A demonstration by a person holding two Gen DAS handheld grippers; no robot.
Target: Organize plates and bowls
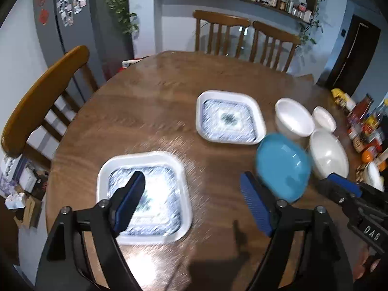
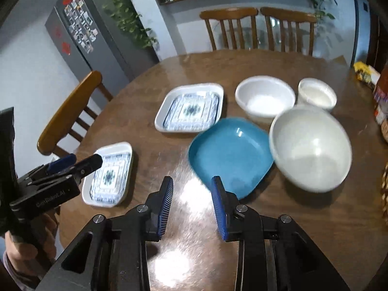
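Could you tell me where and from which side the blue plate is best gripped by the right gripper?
Take the blue plate by its raised near rim, coming from the side nearest the right gripper. That edge faces the open jaws with bare table before it, while the large white bowl crowds its right side. One finger over the lip, one under, probably.

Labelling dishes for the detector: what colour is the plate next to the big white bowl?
Solid teal-blue plate, no pattern. Clearest in the right wrist view.
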